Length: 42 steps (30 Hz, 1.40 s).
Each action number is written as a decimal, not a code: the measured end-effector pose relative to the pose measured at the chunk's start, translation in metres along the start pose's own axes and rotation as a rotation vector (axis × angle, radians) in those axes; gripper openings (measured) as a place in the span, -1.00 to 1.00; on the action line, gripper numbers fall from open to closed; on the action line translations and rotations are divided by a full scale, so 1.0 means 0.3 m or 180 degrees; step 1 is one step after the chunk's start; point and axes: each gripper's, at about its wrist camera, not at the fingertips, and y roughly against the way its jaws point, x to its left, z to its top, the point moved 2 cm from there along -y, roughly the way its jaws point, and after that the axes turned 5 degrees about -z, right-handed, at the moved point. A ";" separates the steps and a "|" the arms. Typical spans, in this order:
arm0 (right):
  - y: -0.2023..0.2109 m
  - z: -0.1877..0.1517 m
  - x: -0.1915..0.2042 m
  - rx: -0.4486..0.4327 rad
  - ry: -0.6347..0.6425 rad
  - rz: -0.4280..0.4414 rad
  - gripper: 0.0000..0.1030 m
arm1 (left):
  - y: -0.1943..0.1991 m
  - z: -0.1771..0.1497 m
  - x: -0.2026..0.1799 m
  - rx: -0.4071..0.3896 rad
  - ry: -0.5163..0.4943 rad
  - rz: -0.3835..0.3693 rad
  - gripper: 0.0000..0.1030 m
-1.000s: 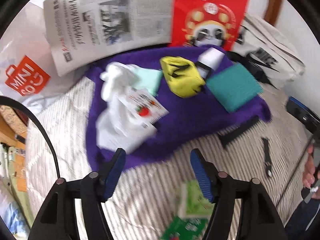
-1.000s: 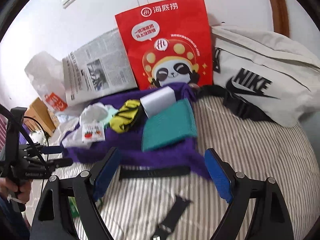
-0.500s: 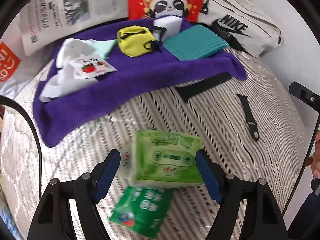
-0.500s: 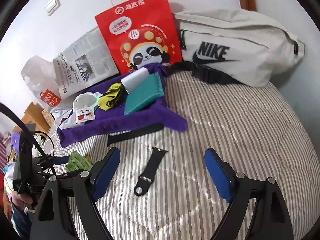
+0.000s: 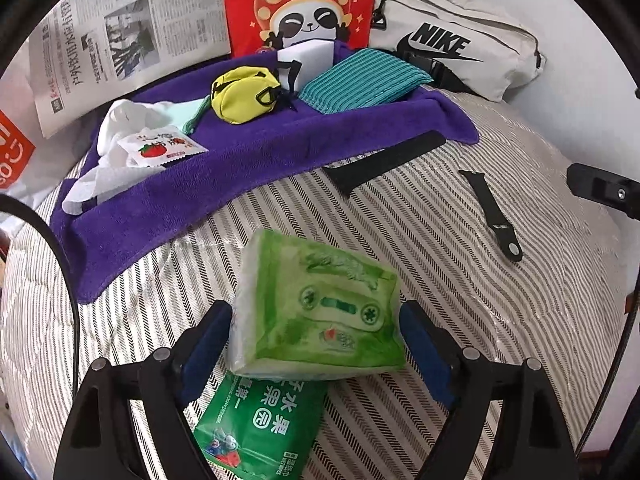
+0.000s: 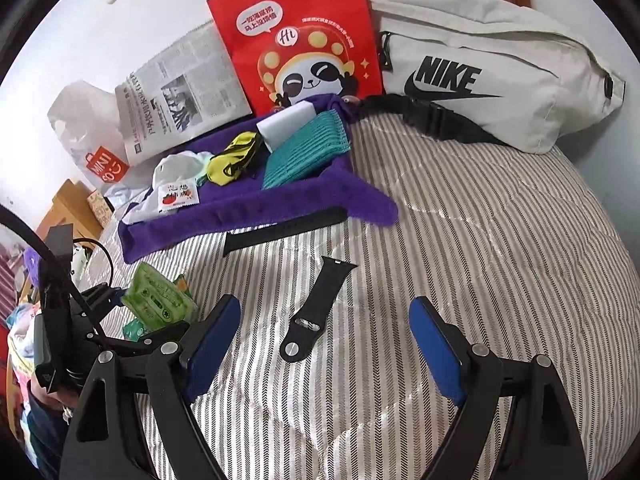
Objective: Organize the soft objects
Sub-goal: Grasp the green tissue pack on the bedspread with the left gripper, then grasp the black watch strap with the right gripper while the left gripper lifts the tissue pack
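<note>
Opening left claw (image 5: 316, 332) now straddling green tissue pack (image 5: 320, 312), purple towel (image 5: 224, 168) farther off

Near you on the bed (image 5: 460, 272), the tissue pack (image 5: 320, 312) lies on a flat packet (image 5: 260, 428). The watch strap (image 5: 490, 216) lies right of it; the towel (image 5: 240, 168) with its pouches lies farther, left.

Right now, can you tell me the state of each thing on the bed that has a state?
Left gripper: jaws opening, tissue pack between them.
Right gripper: open, holding nothing.
Tissue pack: lying on the green packet, sealed.
Green packet: flat, partly under the pack.
Purple towel: spread out, holding small things.
Yellow pouch: closed.
Watch strap: flat, unbuckled.
</note>
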 end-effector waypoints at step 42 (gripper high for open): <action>-0.239 -0.007 0.107 0.0184 0.0446 -0.0616 0.28 | 0.117 0.018 0.173 -0.0305 0.0344 -0.0378 -0.68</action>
